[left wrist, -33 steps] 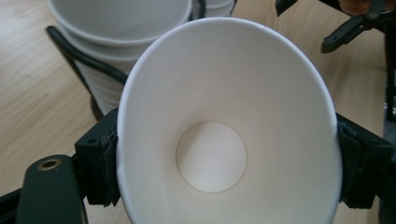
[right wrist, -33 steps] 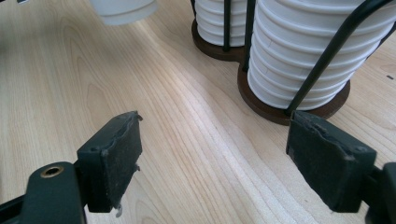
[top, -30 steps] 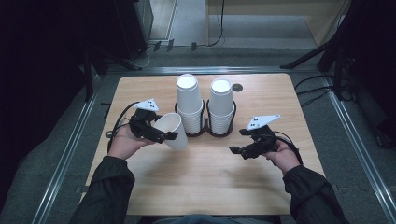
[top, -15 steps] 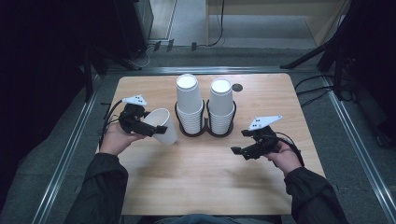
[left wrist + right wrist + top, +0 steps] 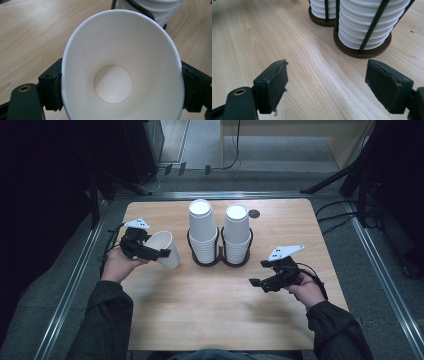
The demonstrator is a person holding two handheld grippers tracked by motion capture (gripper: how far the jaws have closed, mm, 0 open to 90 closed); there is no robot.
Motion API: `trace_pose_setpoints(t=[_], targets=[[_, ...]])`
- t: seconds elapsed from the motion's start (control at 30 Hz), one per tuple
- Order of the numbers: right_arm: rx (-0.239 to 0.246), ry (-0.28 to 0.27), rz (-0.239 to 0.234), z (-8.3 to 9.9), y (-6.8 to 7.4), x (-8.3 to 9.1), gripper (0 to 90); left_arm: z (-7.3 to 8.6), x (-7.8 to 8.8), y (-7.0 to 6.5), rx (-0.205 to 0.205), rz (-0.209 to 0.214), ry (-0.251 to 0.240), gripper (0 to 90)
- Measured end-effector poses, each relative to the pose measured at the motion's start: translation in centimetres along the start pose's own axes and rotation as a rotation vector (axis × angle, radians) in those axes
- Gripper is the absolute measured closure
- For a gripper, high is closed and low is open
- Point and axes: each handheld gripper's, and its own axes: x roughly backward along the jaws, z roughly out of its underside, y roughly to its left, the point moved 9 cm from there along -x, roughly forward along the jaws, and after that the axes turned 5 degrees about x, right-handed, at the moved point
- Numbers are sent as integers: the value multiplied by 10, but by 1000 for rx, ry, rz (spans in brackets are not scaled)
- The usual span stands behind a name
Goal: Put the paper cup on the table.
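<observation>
Now the left gripper [image 5: 159, 254], clamped on a white paper cup [image 5: 165, 249], has carried it further left from the cup holder [image 5: 219, 261]; the right gripper [image 5: 258, 283] waits wide open, empty.

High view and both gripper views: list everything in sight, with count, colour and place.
Loose white paper cup: one, white, held tilted at the table's left, its mouth toward the left gripper view's camera.
Stacks of white paper cups: two, white, upside down, side by side at the table's middle back.
Dark round-based wire cup holder: one, dark brown base with black rods, around both stacks.
Light wooden table: one, pale wood, centre.
Small dark round spot: one, on the table behind the right stack.
Left tongs: one, black, shut on the loose cup.
Right tongs: one, black, open, empty, right of the stacks.
</observation>
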Motion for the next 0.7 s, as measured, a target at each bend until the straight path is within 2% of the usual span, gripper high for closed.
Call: trace_pose_setpoints(t=[0.23, 0.37, 0.53, 0.63, 0.7], targets=[[-1, 5, 1, 2, 1, 1, 183, 3, 2, 21, 33, -46, -13, 136], [-4, 10, 3, 3, 1, 1, 183, 5, 2, 35, 24, -95, 13, 133], [8, 23, 3, 5, 2, -2, 183, 10, 2, 49, 53, -123, 27, 131], [8, 22, -1, 4, 3, -3, 183, 13, 1, 57, 63, -164, 41, 127], [13, 22, -2, 4, 3, -3, 183, 14, 0, 63, 67, -207, 35, 119]])
